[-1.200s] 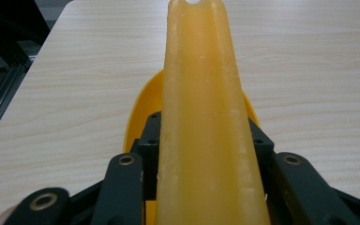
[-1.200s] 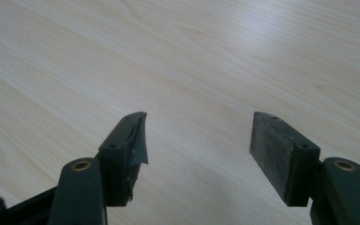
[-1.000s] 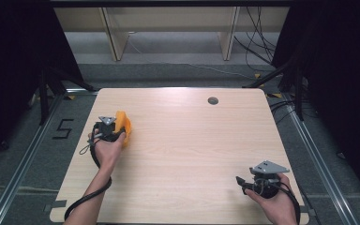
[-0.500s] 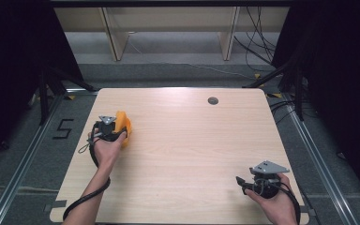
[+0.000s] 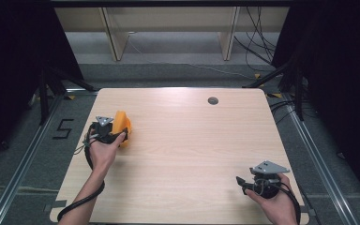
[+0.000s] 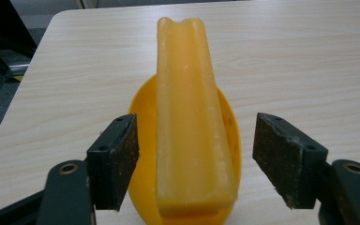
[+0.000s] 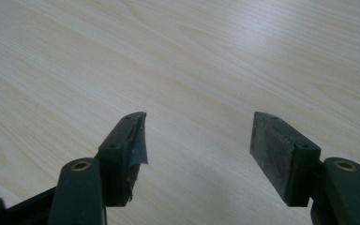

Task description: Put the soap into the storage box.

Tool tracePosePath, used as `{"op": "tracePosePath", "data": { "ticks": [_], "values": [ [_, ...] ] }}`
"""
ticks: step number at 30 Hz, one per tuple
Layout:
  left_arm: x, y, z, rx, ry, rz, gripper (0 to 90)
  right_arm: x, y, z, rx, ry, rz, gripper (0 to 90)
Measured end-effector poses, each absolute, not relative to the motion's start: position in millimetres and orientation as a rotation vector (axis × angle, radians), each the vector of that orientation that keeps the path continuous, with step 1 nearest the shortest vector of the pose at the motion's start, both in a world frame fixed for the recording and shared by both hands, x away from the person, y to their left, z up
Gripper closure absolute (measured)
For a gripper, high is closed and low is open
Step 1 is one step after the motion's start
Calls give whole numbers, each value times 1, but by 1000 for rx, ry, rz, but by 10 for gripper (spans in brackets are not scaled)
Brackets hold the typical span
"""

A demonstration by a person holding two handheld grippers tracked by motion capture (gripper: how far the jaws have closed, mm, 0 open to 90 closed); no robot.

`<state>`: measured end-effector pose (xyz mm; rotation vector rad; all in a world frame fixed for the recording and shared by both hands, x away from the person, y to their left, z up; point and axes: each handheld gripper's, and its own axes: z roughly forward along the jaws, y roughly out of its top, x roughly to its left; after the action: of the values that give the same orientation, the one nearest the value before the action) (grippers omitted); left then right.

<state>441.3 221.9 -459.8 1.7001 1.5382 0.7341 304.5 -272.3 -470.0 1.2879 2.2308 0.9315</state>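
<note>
Writing: "5" marking (image 5: 63, 128) on the floor, left of frame.
Left gripper (image 6: 194, 159): fingers wide, straddling orange object (image 6: 190, 126).
Right gripper (image 7: 199, 154): fingers wide, holding nothing.

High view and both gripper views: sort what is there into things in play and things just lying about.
In play:
- left gripper, open around the orange object
- orange object, between its jaws, untouched

Lying about:
- right gripper, open over bare table
- round hole in the tabletop

Only one readable mark is spotted: a black "5" (image 5: 63, 128), laid out on the grey floor (image 5: 28, 154) just left of the wooden table (image 5: 192, 140). Nothing else legible is found on anything, honestly.
</note>
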Motion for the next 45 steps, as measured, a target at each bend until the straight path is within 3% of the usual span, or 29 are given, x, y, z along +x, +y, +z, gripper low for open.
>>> {"op": "tracePosePath", "data": {
  "ticks": [22,45],
  "values": [
    [383,252,-447,1747,1435,691,277,307,-275,-470,1222,2232,935,368],
    [311,254,-481,1858,1290,616,275,305,-272,-469,1298,2226,930,367]
  ]
}}
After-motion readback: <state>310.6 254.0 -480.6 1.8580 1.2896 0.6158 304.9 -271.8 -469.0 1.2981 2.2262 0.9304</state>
